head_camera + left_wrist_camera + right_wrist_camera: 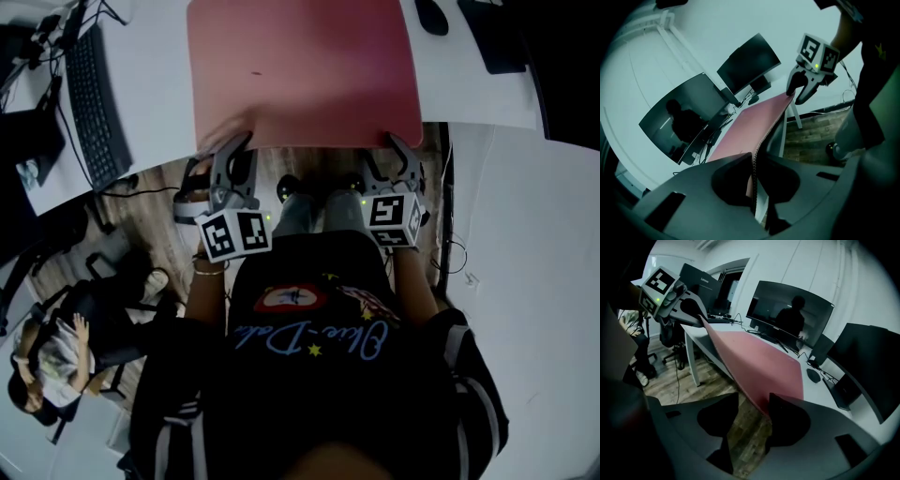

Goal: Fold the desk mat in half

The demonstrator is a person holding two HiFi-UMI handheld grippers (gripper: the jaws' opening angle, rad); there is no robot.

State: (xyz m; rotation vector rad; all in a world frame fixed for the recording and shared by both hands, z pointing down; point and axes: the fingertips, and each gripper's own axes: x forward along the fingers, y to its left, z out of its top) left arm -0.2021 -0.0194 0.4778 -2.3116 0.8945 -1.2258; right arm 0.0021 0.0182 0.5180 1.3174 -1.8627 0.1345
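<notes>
Because the fold has to start at the near edge, the desk mat [305, 70] lies on the table [478, 89] ahead of both tools, with that edge overhanging toward the person. The left tool [236, 145] is clamped on the near left corner. The right tool [401, 142] stands apart around the near right corner, not yet pinching. The mat's long axis seems to run from tool to tool, so the fold would carry this edge away from them.
</notes>
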